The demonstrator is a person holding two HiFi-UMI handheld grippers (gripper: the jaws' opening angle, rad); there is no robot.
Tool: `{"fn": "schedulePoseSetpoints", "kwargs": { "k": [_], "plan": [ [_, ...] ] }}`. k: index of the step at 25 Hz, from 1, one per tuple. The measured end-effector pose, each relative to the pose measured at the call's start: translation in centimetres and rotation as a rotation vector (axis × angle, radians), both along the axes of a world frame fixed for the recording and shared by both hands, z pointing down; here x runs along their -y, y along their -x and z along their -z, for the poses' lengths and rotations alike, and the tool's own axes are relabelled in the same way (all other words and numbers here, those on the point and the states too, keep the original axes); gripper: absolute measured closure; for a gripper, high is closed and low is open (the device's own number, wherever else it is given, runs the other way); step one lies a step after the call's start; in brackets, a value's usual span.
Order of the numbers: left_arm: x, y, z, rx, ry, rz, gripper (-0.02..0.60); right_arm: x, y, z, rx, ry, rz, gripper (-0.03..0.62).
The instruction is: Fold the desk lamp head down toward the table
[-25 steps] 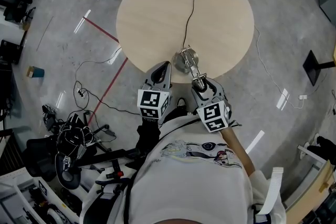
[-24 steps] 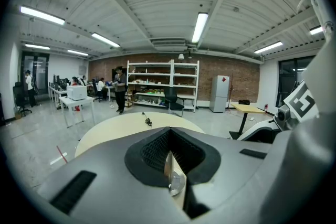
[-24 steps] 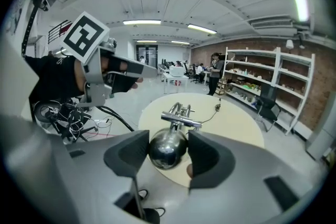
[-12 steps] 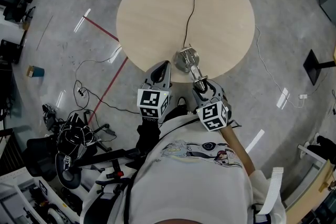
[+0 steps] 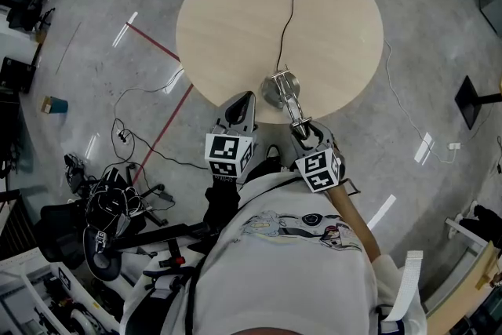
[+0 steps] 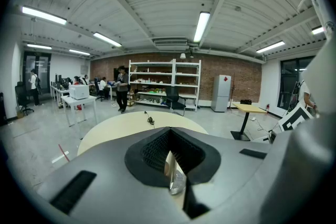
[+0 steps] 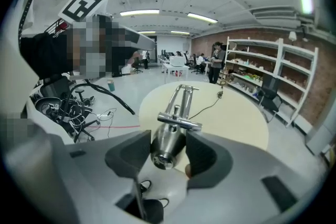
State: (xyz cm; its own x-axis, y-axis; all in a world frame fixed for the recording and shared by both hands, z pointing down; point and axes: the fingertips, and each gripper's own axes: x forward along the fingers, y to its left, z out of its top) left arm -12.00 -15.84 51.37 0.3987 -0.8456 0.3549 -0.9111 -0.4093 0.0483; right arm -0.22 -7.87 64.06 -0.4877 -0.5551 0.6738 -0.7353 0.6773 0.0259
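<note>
Right gripper (image 7: 168, 138) fingers, just closing, clamp the lamp head (image 7: 167, 150) between them; press it gently down toward the worktop (image 7: 231, 118)

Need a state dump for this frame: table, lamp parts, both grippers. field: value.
table: round, light wood
lamp base: metal disc at the table's near edge
lamp arm: runs from the lamp base toward the person
lamp head: silver, between the right gripper's jaws
cable: runs from the lamp base across to the far edge
right gripper: pads on both sides of the lamp head; jaws have just been closing
left gripper: jaws together, tip beside the lamp base, contact unclear
</note>
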Motion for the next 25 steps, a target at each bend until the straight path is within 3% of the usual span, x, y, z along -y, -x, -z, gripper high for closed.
{"fn": "schedulePoseSetpoints", "kwargs": {
  "k": [25],
  "plan": [
    [0.4,0.7,0.0,0.013,0.004,0.020,0.580,0.3,-0.4,-3.7,0.025,0.115,-0.043,0.411]
  ]
}}
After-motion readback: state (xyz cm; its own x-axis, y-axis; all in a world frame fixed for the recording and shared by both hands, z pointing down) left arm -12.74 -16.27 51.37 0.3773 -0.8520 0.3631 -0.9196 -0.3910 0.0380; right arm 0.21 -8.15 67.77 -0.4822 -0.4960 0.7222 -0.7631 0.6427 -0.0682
